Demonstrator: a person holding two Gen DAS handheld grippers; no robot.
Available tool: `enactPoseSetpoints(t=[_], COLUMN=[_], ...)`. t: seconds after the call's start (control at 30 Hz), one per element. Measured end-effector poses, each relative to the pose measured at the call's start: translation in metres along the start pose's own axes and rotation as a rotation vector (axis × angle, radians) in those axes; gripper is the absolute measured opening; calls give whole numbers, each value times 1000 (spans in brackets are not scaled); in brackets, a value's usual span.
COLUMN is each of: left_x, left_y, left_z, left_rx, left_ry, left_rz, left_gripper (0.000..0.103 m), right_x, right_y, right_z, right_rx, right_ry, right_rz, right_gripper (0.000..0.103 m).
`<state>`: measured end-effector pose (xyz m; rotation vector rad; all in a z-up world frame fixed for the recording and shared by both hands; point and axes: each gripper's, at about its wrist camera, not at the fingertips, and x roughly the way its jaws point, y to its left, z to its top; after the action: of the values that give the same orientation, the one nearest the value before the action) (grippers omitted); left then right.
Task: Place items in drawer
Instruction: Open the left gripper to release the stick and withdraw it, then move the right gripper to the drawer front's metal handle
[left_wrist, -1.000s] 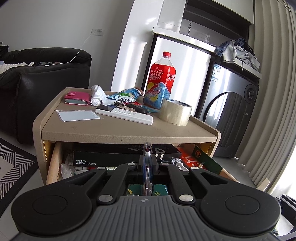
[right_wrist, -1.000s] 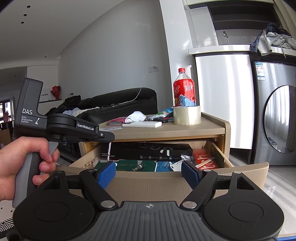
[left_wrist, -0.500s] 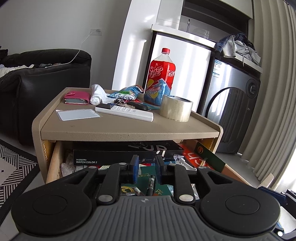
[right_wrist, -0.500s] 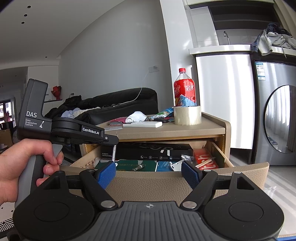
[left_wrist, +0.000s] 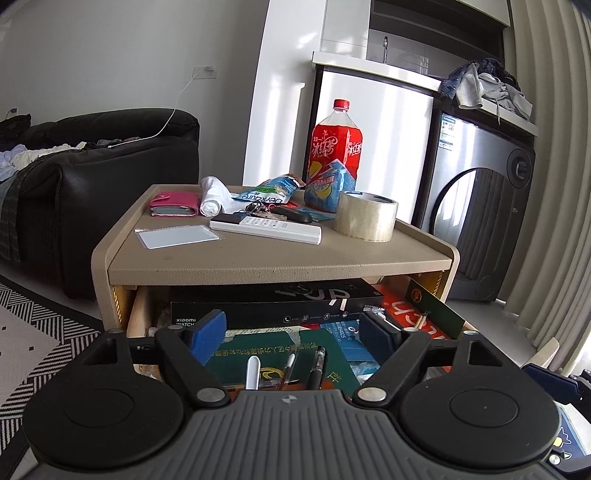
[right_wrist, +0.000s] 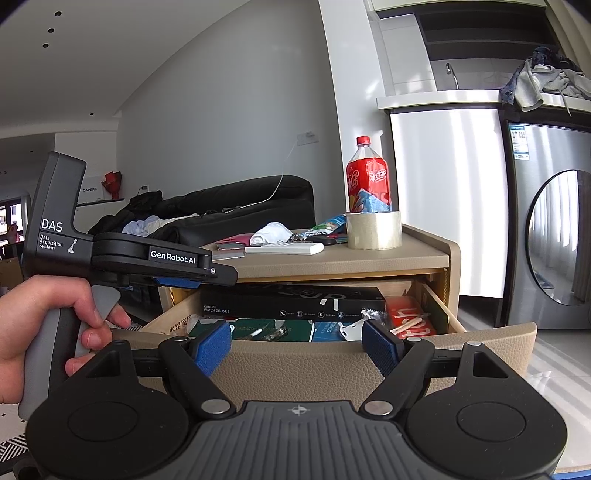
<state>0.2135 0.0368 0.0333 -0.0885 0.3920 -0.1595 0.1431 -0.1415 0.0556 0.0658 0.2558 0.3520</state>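
The beige side table (left_wrist: 280, 260) has its drawer (right_wrist: 369, 365) pulled open, full of boxes, booklets and pens (left_wrist: 286, 369). My left gripper (left_wrist: 293, 334) is open and empty, hovering over the drawer; it also shows in the right wrist view (right_wrist: 207, 275). My right gripper (right_wrist: 297, 345) is open and empty, just in front of the drawer front. On the tabletop lie a white remote (left_wrist: 266, 229), a tape roll (left_wrist: 365, 220), a pink wallet (left_wrist: 173, 205), a clear card (left_wrist: 175, 236), keys (left_wrist: 258, 210) and a white cloth roll (left_wrist: 212, 195).
A red drink bottle (left_wrist: 334, 155) and a blue snack bag (left_wrist: 271, 190) stand at the table's back. A black sofa (left_wrist: 92, 177) is left, a washing machine (left_wrist: 484, 221) right. A patterned rug (left_wrist: 33, 332) lies at the lower left.
My left gripper has opened from shut on a thin pen-like item; pens now lie in the drawer below it. The right gripper has stayed still and open.
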Motion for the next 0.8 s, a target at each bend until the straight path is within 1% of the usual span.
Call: enactPoseSetpoints(t=[0.07, 0.13, 0.23, 0.57, 0.8], left_x=[-4, -8, -12, -31, -56], left_y=[-1, -2, -1, -7, -5], left_z=[0, 0, 0, -5, -17], left_rx=[6, 6, 10, 62, 33], left_ry=[-14, -21, -30, -35, -86], left_rz=[28, 47, 63, 86, 120], left_gripper=[95, 99, 103, 103, 103], right_x=[0, 1, 0, 0, -2], right_y=[0, 0, -1, 1, 5], right_z=[0, 0, 1, 3, 3], right_rx=[-3, -3, -2, -3, -14], right_ry=[1, 2, 4, 7, 6], right_rz=[-2, -1, 0, -7, -9], right_gripper=[81, 81, 81, 81, 81])
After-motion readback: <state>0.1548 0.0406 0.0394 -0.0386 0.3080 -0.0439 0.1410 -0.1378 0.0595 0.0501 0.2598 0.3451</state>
